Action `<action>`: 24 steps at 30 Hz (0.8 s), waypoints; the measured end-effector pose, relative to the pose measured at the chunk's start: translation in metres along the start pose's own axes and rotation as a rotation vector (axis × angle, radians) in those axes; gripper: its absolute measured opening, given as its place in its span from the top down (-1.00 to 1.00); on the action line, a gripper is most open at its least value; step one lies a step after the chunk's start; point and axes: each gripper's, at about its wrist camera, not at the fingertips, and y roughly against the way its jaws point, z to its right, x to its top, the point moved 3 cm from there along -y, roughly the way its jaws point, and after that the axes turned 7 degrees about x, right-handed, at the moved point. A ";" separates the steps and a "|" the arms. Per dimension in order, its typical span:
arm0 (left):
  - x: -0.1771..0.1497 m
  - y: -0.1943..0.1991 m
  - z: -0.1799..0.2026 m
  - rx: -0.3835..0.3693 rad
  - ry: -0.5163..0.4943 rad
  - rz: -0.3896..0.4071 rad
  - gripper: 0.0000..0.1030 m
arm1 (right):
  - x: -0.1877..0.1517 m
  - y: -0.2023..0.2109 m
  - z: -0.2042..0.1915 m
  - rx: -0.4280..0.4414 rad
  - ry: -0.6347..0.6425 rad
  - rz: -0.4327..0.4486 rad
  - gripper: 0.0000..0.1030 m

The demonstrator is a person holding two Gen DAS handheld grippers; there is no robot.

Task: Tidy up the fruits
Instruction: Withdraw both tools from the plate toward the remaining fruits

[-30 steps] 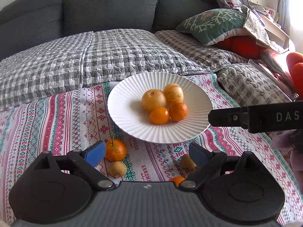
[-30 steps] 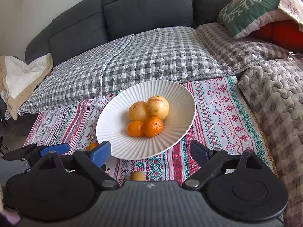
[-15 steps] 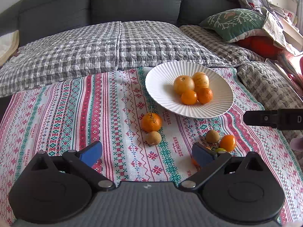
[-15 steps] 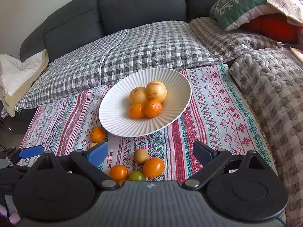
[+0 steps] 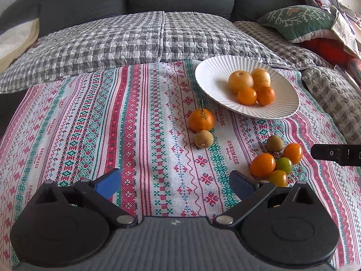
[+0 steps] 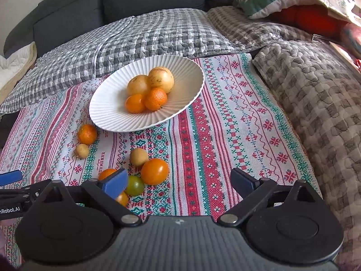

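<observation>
A white ribbed plate (image 5: 209, 76) (image 6: 108, 115) on a patterned cloth holds two yellow round fruits and two small oranges (image 5: 247, 96) (image 6: 155, 99). On the cloth in front of it lie a mandarin (image 5: 201, 119) (image 6: 87, 134) with a small brown fruit (image 5: 203, 138) (image 6: 82, 150), and a cluster of orange tomatoes (image 5: 262, 164) (image 6: 155, 171), a green one (image 5: 283, 165) (image 6: 134, 185) and another brown fruit (image 5: 274, 143) (image 6: 139, 156). My left gripper (image 5: 174, 184) is open and empty, left of the cluster. My right gripper (image 6: 180, 181) is open and empty, its left finger over the cluster.
A grey sofa with checked quilts (image 5: 144, 38) lies behind the cloth. A green cushion (image 5: 295, 21) and red pillow sit at the back right. A knobbly grey blanket (image 6: 315, 85) borders the cloth on the right.
Both grippers have pulled back and up from the plate. The loose fruits on the cloth have come into full view. The left gripper's view has also shifted left.
</observation>
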 end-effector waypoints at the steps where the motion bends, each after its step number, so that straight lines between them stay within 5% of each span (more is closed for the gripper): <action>1: -0.001 -0.001 0.002 0.002 -0.011 0.000 -0.86 | 0.000 -0.002 0.003 -0.007 -0.013 -0.007 -0.88; 12: -0.002 -0.008 0.039 -0.032 -0.154 0.058 -0.84 | -0.003 -0.016 0.014 -0.036 -0.072 -0.058 -0.87; 24: -0.007 -0.016 0.074 -0.115 -0.300 0.084 -0.48 | -0.001 -0.025 0.015 -0.020 -0.024 -0.068 -0.77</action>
